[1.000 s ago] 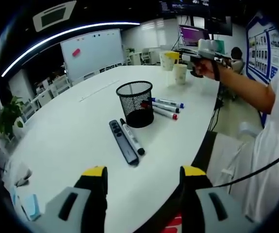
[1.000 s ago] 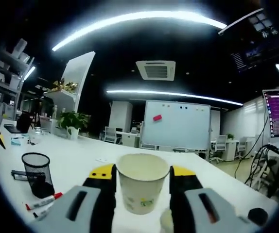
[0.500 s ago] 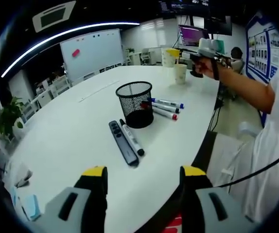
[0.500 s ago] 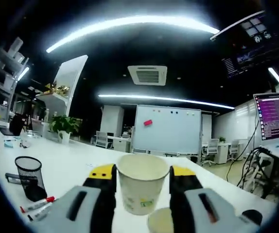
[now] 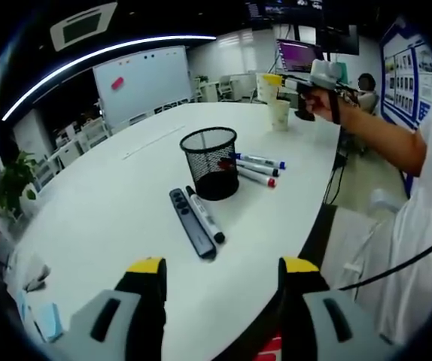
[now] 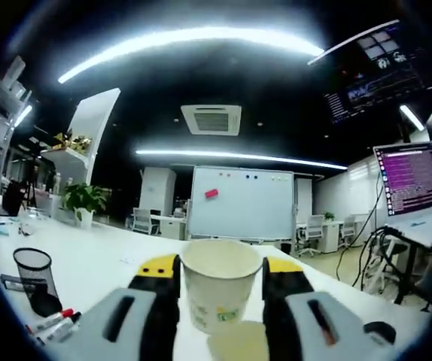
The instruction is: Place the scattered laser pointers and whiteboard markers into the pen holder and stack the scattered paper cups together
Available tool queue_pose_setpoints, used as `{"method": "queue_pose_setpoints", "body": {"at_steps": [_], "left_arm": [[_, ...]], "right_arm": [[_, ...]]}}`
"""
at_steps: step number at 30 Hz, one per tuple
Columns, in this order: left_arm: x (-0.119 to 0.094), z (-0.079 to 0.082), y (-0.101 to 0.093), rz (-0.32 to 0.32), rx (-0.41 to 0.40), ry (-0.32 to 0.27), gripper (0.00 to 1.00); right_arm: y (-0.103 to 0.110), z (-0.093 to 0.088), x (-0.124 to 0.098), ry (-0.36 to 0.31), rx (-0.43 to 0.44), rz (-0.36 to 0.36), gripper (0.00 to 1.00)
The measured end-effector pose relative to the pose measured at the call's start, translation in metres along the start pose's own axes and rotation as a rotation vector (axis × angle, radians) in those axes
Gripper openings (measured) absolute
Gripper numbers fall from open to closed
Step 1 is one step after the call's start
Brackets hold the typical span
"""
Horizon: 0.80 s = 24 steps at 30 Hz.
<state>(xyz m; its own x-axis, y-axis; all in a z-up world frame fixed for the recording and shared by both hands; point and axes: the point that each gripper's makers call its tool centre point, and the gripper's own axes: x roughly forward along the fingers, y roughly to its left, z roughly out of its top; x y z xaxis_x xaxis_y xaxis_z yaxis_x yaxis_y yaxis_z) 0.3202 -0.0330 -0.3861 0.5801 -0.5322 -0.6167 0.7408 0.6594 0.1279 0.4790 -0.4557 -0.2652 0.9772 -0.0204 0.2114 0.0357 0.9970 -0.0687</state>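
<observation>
Paper cup (image 6: 220,293) clamped in right gripper (image 6: 220,274), above second cup (image 6: 237,350)

Wide bare stretches of the white table (image 5: 103,203) lie open to the left of the mesh pen holder (image 5: 209,159) and in front of it. Close against its near side lie a dark laser pointer (image 5: 191,220) and a marker (image 5: 205,213) — its right side is crowded by three more markers (image 5: 257,167). At the far edge a paper cup (image 5: 278,114) stands directly under the lifted cup (image 6: 219,294), with open air all around them.
</observation>
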Motion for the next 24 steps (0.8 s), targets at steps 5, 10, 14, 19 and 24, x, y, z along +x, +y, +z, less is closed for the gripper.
{"method": "queue_pose_setpoints", "body": {"at_steps": [5,10,14,19,24], "left_arm": [[0.001,-0.001,0.0,-0.005,-0.003,0.004,0.6],[0.002,0.0,0.002,-0.006,0.004,0.001,0.6],[0.003,0.0,0.001,-0.011,-0.001,-0.002,0.6],[0.003,0.002,0.001,-0.005,-0.002,-0.014,0.59],[0.002,0.0,0.001,-0.004,0.001,-0.01,0.59]], "right_arm": [[-0.006,0.001,-0.003,-0.002,0.001,-0.032,0.44],[-0.013,0.002,-0.006,-0.008,-0.002,-0.058,0.44],[-0.016,0.0,-0.009,-0.006,-0.002,-0.074,0.44],[-0.023,-0.001,-0.012,-0.012,0.004,-0.092,0.44],[-0.023,0.0,-0.014,-0.015,0.002,-0.088,0.44]]}}
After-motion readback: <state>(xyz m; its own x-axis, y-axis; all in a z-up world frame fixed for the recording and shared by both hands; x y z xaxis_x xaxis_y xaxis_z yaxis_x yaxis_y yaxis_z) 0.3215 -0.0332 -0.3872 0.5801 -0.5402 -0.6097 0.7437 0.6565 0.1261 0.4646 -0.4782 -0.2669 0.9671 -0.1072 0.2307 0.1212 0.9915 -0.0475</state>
